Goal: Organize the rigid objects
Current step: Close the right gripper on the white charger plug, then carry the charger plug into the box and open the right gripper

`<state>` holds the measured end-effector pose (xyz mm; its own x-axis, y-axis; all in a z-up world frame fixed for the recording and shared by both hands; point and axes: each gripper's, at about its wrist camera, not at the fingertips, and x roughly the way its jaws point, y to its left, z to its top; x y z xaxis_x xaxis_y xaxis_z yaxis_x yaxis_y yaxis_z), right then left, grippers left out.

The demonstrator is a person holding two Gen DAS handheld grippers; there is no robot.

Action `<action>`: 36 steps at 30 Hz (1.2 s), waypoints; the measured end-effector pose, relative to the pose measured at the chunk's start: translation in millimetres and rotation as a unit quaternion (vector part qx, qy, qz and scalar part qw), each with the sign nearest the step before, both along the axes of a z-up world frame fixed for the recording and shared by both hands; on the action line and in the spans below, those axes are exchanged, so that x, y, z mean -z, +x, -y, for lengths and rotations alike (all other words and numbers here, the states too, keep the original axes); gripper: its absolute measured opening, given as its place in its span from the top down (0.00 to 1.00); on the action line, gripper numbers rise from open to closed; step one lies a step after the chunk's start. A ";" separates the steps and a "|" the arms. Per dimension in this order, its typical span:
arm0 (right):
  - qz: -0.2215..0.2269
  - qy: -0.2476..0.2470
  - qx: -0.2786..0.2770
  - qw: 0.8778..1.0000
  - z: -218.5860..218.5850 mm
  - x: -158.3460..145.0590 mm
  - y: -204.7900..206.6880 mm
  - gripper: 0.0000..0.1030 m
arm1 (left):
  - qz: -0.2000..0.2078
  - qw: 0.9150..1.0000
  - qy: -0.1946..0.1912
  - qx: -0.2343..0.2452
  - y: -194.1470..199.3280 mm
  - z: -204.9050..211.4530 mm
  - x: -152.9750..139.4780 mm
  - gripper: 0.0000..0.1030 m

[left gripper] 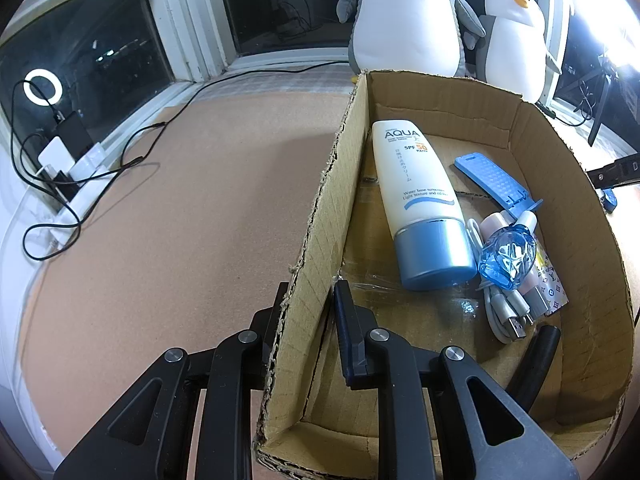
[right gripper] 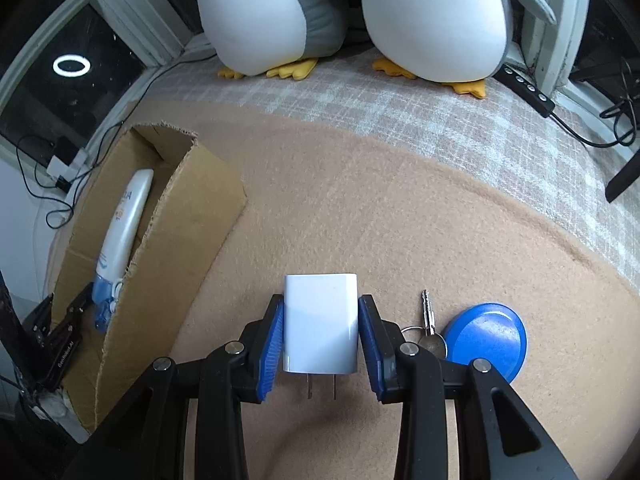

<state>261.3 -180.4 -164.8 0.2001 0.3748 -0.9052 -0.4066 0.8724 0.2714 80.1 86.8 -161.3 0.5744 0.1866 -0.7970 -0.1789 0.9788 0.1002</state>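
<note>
My left gripper [left gripper: 310,298] is shut on the left wall of the cardboard box [left gripper: 320,216], one finger outside and one inside. The box holds a white sunscreen tube [left gripper: 420,200], a blue flat stand [left gripper: 494,182], a small blue fan [left gripper: 506,258], a grey USB cable [left gripper: 506,312] and a black tube [left gripper: 534,364]. My right gripper [right gripper: 320,316] is shut on a white charger plug [right gripper: 320,320] over the tan mat, prongs toward the camera. A key [right gripper: 428,316] and a blue round disc [right gripper: 486,340] lie just right of it. The box [right gripper: 176,232] stands to the left.
Two plush penguins [right gripper: 344,12] stand at the back by the window. Black cables and chargers [left gripper: 60,160] lie along the left sill. A black remote [right gripper: 528,88] lies at the back right. The tan mat [left gripper: 180,220] spreads left of the box.
</note>
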 end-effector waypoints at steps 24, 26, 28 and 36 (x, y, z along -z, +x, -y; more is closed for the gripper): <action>0.052 0.081 0.050 0.994 -68.1 -78.6 -45.9 0.68 | 0.002 1.000 -0.003 -0.001 0.9 -0.2 0.1 0.83; 0.055 0.075 0.043 0.995 -80.4 -77.7 -47.3 0.68 | 0.002 1.000 -0.003 -0.001 1.0 -0.2 0.2 0.83; 0.058 0.067 0.035 0.995 -92.3 -76.6 -48.5 0.68 | 0.003 1.000 -0.003 -0.001 0.8 0.6 -0.1 0.83; 0.061 0.037 0.024 0.997 -122.0 -65.1 -45.2 0.68 | 0.003 1.000 -0.003 -0.001 1.3 0.9 -0.2 0.83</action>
<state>216.1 -58.4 -99.6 0.3271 0.4274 -0.8428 -0.3992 0.8709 0.2867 81.4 85.9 -161.1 0.5793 0.1830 -0.7943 -0.1820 0.9789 0.0927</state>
